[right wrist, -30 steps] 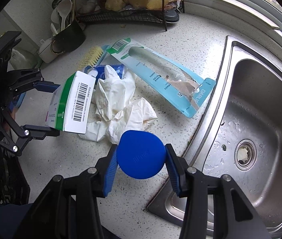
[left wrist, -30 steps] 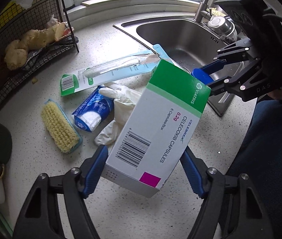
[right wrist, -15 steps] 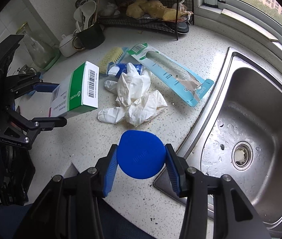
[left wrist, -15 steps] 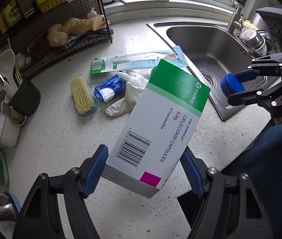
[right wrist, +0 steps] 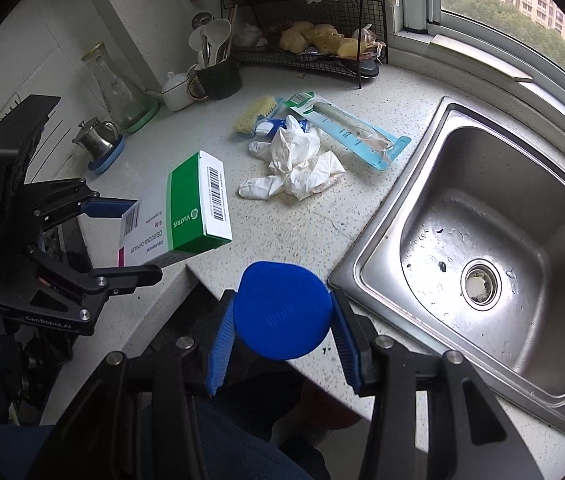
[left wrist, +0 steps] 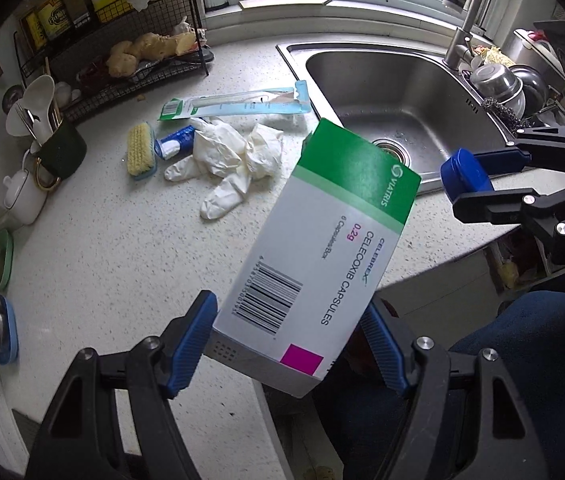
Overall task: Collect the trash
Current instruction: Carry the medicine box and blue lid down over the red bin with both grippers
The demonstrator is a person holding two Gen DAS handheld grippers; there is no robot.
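My left gripper (left wrist: 288,340) is shut on a white and green medicine box (left wrist: 322,248), held in the air over the counter's front edge; the same box (right wrist: 186,216) and gripper (right wrist: 130,236) show at the left of the right wrist view. A round blue cap (right wrist: 282,310) is clamped between the pads of my right gripper (right wrist: 280,336), also above the counter edge; the cap (left wrist: 464,174) appears at the right of the left wrist view. Crumpled white gloves (left wrist: 234,160), a torn toothbrush package (left wrist: 238,104) and a small blue wrapper (left wrist: 174,142) lie on the counter.
A steel sink (right wrist: 494,240) with a tap (left wrist: 462,12) is at the right. A scrubbing brush (left wrist: 138,152), utensil cup (left wrist: 56,148), white teapot (left wrist: 22,196), glass carafe (right wrist: 116,84) and wire rack (right wrist: 314,44) with ginger line the back. Dark blue trousers (left wrist: 522,360) show below.
Both grippers have pulled back and up from the counter toward its front edge, still holding the box and the cap. The gloves and package now look farther away.
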